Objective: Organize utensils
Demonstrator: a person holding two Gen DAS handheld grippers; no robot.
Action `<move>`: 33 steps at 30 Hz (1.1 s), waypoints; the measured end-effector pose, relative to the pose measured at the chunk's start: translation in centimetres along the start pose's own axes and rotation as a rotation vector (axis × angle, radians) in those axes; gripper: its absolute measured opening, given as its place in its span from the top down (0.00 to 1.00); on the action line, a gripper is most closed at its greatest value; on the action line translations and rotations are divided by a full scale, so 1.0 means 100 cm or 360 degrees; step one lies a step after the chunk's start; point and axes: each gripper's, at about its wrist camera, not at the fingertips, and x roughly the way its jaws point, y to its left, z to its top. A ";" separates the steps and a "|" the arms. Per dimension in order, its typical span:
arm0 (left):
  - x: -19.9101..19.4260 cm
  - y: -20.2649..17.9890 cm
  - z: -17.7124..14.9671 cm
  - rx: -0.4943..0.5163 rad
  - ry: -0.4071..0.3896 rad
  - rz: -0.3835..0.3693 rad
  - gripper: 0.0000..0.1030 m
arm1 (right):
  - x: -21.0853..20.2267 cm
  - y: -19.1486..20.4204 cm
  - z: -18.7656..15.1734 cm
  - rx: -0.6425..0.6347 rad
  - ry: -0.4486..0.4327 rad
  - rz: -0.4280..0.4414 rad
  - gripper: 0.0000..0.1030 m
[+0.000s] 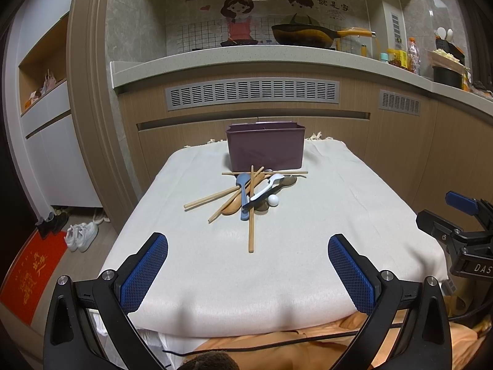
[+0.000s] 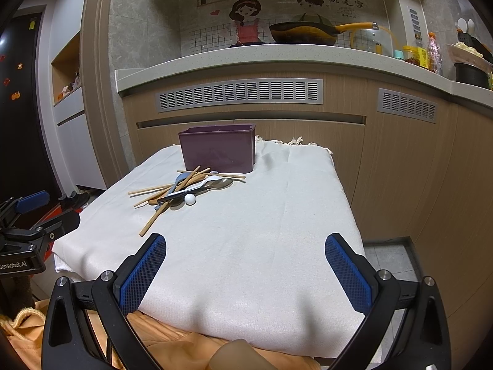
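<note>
A pile of utensils lies on the white-cloth table: wooden chopsticks, a blue spoon, a white spoon, a wooden spoon, metal spoons and a small white ball. A purple bin stands just behind the pile. My left gripper is open and empty at the near table edge, well short of the pile. My right gripper is open and empty, with the pile and the bin ahead to its left.
Kitchen cabinets and a countertop with a wok rise behind the table. Bottles and a pot stand at the counter's right. Shoes and a red mat lie on the floor at left. An orange cloth hangs below the near edge.
</note>
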 end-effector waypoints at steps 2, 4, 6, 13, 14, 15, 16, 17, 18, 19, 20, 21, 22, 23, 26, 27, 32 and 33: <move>0.000 0.000 0.000 0.0000 0.0001 0.0001 0.00 | 0.000 0.000 0.000 0.0000 0.0002 0.0004 0.00; 0.000 0.000 0.000 0.0001 0.0001 0.0000 0.00 | 0.002 0.000 -0.001 0.0002 0.0005 0.0008 0.00; 0.000 0.000 0.000 0.0000 0.0002 0.0000 0.00 | 0.002 0.000 -0.001 0.0001 0.0006 0.0008 0.00; 0.001 0.000 -0.003 -0.0001 0.0005 0.0000 0.00 | 0.002 0.000 -0.001 0.0002 0.0007 0.0009 0.00; 0.001 0.000 -0.002 0.0000 0.0006 0.0000 0.00 | 0.002 0.000 -0.001 0.0002 0.0008 0.0008 0.00; 0.001 0.000 -0.002 0.0000 0.0006 0.0000 0.00 | 0.002 0.000 -0.001 0.0003 0.0008 0.0008 0.00; 0.001 0.001 -0.002 -0.0001 0.0005 0.0000 0.00 | 0.002 0.000 -0.002 0.0003 0.0009 0.0009 0.00; 0.002 0.001 -0.002 0.0000 0.0005 0.0000 0.00 | 0.002 0.000 -0.002 0.0002 0.0009 0.0011 0.00; 0.002 0.001 -0.001 0.0000 0.0007 -0.0001 0.00 | 0.002 0.000 -0.002 0.0002 0.0010 0.0012 0.00; 0.002 0.000 -0.002 0.0002 0.0009 -0.0002 0.00 | 0.002 0.001 -0.002 0.0000 0.0012 0.0014 0.00; 0.003 0.000 -0.004 0.0005 0.0012 -0.0003 0.00 | 0.003 0.000 -0.002 -0.0001 0.0014 0.0016 0.00; 0.003 -0.001 -0.006 0.0006 0.0014 -0.0004 0.00 | 0.003 0.001 -0.002 -0.0003 0.0016 0.0019 0.00; 0.006 -0.001 -0.009 0.0007 0.0018 -0.0005 0.00 | 0.004 0.001 -0.002 -0.0004 0.0017 0.0020 0.00; 0.006 -0.001 -0.010 0.0008 0.0020 -0.0005 0.00 | 0.004 0.000 -0.001 -0.0004 0.0018 0.0021 0.00; 0.009 -0.002 -0.011 0.0011 0.0032 -0.0014 0.00 | 0.004 0.000 -0.001 -0.0003 0.0015 0.0020 0.00; 0.010 -0.002 -0.008 0.0011 0.0043 -0.0018 0.00 | 0.006 0.000 0.000 -0.0002 0.0015 0.0022 0.00; 0.017 0.002 -0.003 -0.0016 0.0071 -0.0028 0.00 | 0.009 -0.003 0.006 0.0001 -0.0024 0.0002 0.00; 0.020 0.005 -0.001 -0.0030 0.0070 -0.0032 0.00 | 0.010 -0.004 0.009 -0.0001 -0.0041 -0.0007 0.00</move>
